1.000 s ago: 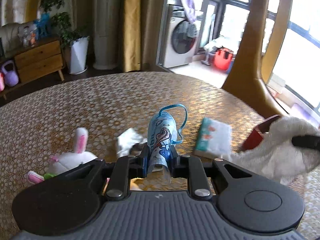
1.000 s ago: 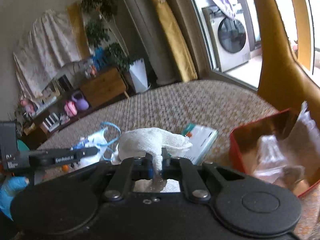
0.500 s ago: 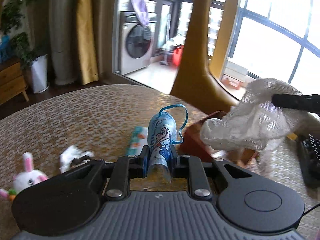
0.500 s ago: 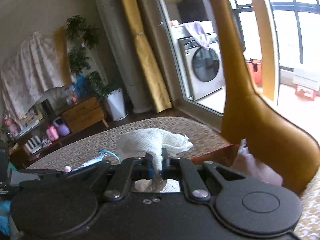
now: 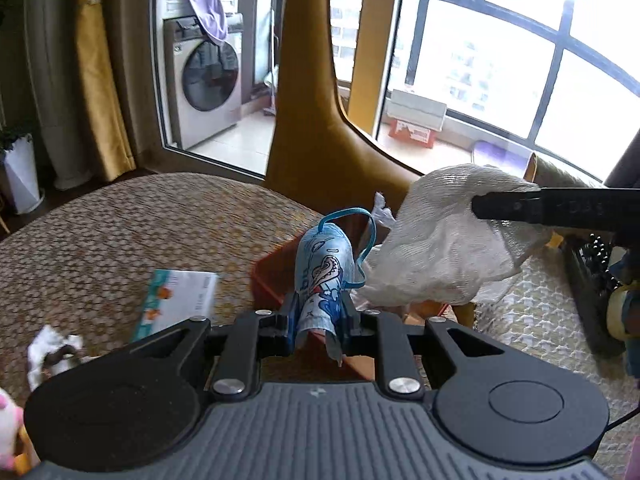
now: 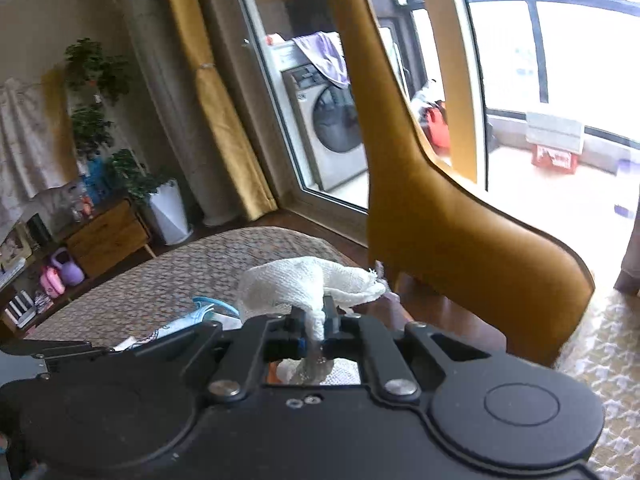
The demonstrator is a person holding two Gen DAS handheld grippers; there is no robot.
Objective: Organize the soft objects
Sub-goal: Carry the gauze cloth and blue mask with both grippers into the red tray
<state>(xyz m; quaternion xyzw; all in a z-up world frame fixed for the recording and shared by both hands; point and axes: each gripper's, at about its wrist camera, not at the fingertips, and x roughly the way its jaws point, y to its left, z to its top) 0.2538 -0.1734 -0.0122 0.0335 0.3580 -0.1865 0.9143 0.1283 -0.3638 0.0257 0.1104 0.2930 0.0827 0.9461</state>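
You are working at a round table covered in a brown patterned cloth, with a mustard-yellow chair at its far edge and a washing machine behind a glass door beyond. Your left gripper has its two fingers pressed in on a blue printed face mask, which stands up out of the grip with its blue ear loop arching over the top. Your right gripper is pinching a white gauze cloth; in the right wrist view the cloth bunches up above the fingers and a twist of it runs down between them. From the left wrist view, a black finger of your right gripper reaches in from the right edge and the white gauze cloth hangs from it, billowing just beside the mask. Both soft things are held in the air over a red box that sits near the table's far right edge, by the chair; the gauze hides most of the box's inside, though a scrap of clear plastic pokes up behind it. On the tabletop to the left of the box lies a flat pack of tissues with a teal edge, and nearer the left edge a crumpled white scrap. At the lower left corner of the left wrist view a bit of a pink and white plush toy shows. A potted plant in a white planter stands by a wooden cabinet.
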